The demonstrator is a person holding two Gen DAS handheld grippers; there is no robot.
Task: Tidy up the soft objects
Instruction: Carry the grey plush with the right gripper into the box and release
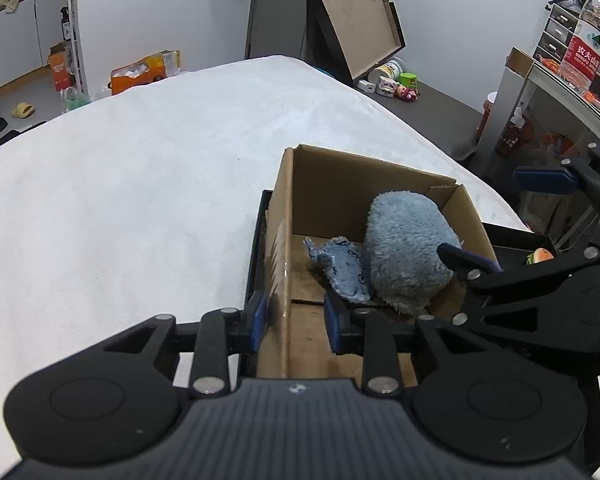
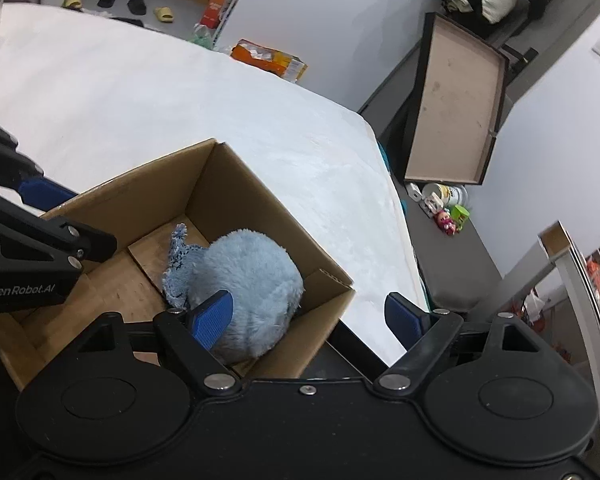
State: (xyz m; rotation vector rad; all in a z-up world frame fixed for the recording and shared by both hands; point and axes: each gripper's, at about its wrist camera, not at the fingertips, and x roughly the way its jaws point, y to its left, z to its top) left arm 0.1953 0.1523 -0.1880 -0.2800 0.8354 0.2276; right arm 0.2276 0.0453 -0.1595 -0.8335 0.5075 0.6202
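An open cardboard box (image 1: pixel 288 208) (image 2: pixel 204 176) stands on a white bed. Inside it lie a fluffy light-blue plush (image 1: pixel 404 248) (image 2: pixel 252 276) and a small blue patterned cloth (image 1: pixel 342 268) (image 2: pixel 178 264) beside it. My left gripper (image 1: pixel 296 322) straddles the box's left wall, one finger outside and one inside; whether the pads press the wall is unclear. My right gripper (image 2: pixel 310 314) is open wide over the box's right corner, its left pad (image 2: pixel 212 320) against the plush, holding nothing.
The white bed (image 1: pixel 140 184) stretches to the left and behind the box. A black tray edge (image 1: pixel 256 248) lies under the box. A shelf with a water bottle (image 1: pixel 584 40) stands to the right. A leaning board (image 2: pixel 456 100) and small toys (image 2: pixel 446 216) sit on the floor beyond.
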